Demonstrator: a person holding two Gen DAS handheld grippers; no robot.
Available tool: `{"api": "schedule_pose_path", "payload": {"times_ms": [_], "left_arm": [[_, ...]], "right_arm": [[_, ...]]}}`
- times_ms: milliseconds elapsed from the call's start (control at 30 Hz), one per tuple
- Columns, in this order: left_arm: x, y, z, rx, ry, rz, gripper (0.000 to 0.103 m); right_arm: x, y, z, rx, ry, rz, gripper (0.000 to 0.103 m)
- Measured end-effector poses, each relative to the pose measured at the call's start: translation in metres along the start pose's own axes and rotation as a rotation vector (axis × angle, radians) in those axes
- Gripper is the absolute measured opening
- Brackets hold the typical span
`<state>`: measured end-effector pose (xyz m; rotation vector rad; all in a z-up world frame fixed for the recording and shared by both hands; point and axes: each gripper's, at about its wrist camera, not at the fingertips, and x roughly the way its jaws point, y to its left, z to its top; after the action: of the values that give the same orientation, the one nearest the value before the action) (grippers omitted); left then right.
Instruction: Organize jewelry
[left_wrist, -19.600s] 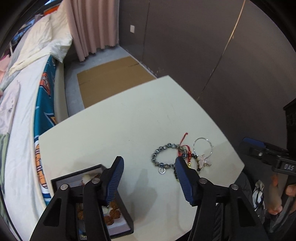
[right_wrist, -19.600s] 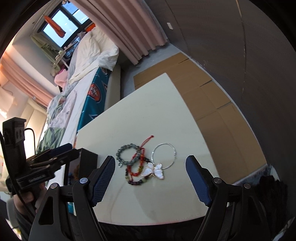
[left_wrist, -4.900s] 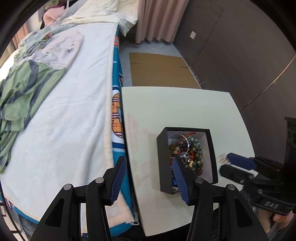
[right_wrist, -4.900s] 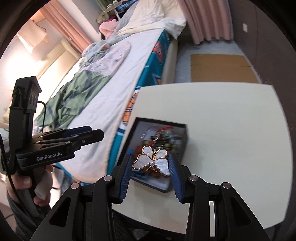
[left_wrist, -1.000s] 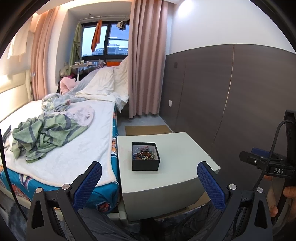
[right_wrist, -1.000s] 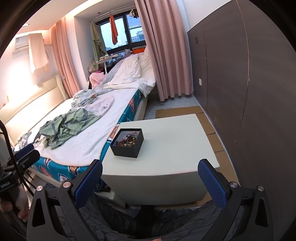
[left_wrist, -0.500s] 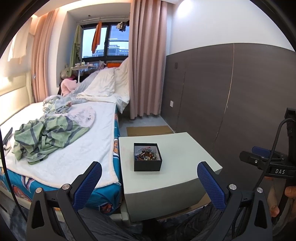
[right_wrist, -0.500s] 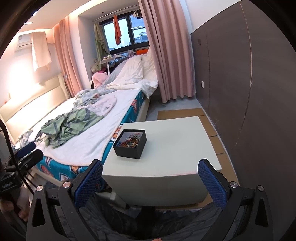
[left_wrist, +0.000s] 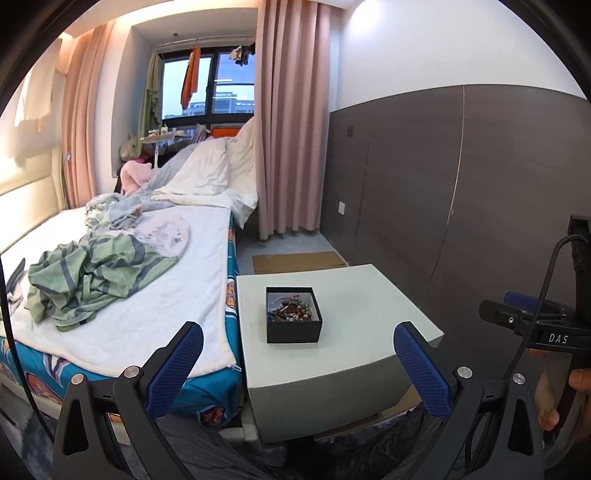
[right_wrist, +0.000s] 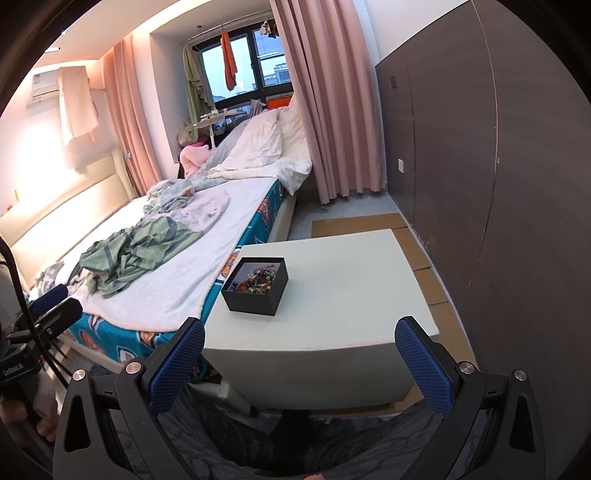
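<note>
Left wrist view: our left claw (left_wrist: 297, 354) is spread wide w/ nothing in it, held well back from the white surface (left_wrist: 369, 295). The black box (left_wrist: 293, 315) sits on it near the bed (left_wrist: 147, 295) side, jewelry (left_wrist: 291, 308) heaped inside, prob. beaded bracelets.

Right wrist view: right claw (right_wrist: 299, 354) also wide apart, empty. Box (right_wrist: 255, 286) w/ jewelry (right_wrist: 258, 278) at the surface's (right_wrist: 351, 295) left part.

White letters "DAS" stand on the black body of the right tongs (left_wrist: 524, 314), at the right edge of the left wrist view. Lettering on the left tongs (right_wrist: 51, 310) is too blurred to read.
</note>
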<state>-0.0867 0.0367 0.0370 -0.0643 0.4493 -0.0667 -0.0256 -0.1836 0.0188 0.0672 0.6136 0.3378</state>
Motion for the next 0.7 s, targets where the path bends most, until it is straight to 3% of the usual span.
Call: {"api": "schedule_pose_path", "payload": {"times_ms": [700], "left_arm": [[0.0026, 0.0053, -0.0063, -0.004, -0.003, -0.001, 0.103]], "right_arm": [[0.0042, -0.0012, -0.0054, -0.012, 0.012, -0.003, 0.103]]}}
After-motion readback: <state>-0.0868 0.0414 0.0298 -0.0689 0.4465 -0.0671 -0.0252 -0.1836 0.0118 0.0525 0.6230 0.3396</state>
